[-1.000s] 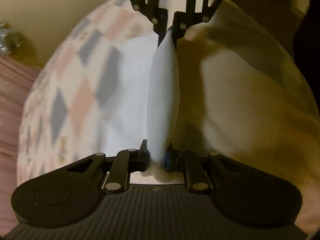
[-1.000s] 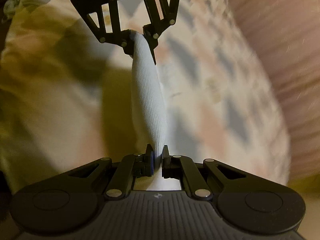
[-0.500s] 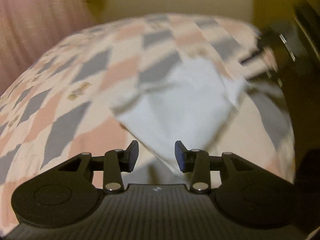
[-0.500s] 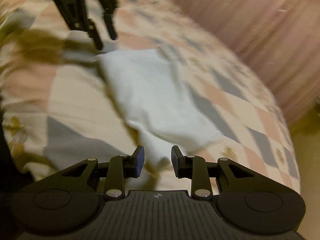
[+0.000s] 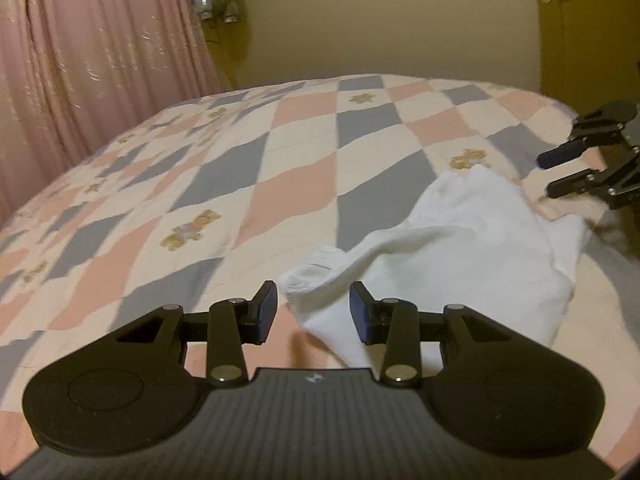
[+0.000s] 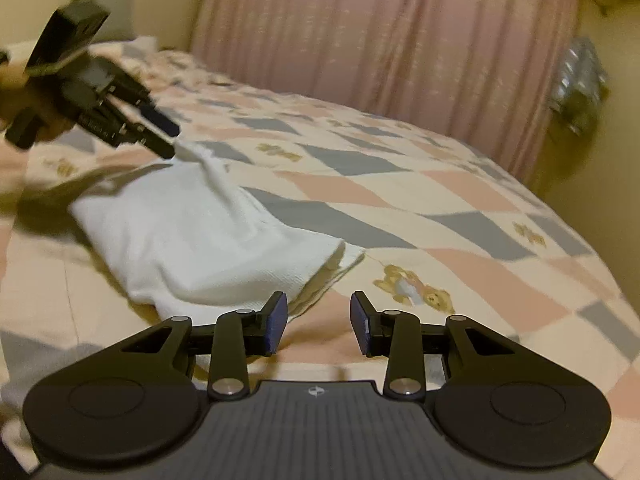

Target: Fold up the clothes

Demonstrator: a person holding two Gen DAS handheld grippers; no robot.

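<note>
A white ribbed garment [image 5: 460, 240] lies loosely folded on the bed; it also shows in the right wrist view [image 6: 192, 236]. My left gripper [image 5: 313, 312] is open and empty, its fingers just above the garment's near corner. My right gripper [image 6: 319, 324] is open and empty, just right of the garment's other end. Each gripper shows in the other's view: the right one [image 5: 560, 172] at the far right, the left one [image 6: 160, 136] at the upper left, both beside the garment's edges.
The bed's quilt [image 5: 240, 184] has pink, grey and cream diamonds with teddy bears. A pink curtain [image 5: 88, 52] hangs along the bed's far side, also seen in the right wrist view [image 6: 380, 40]. A yellow wall [image 5: 380, 28] stands beyond the bed.
Both grippers held the garment stretched between them a second ago. They have let go, opened, and drawn back and apart. The garment now lies on the quilt.
</note>
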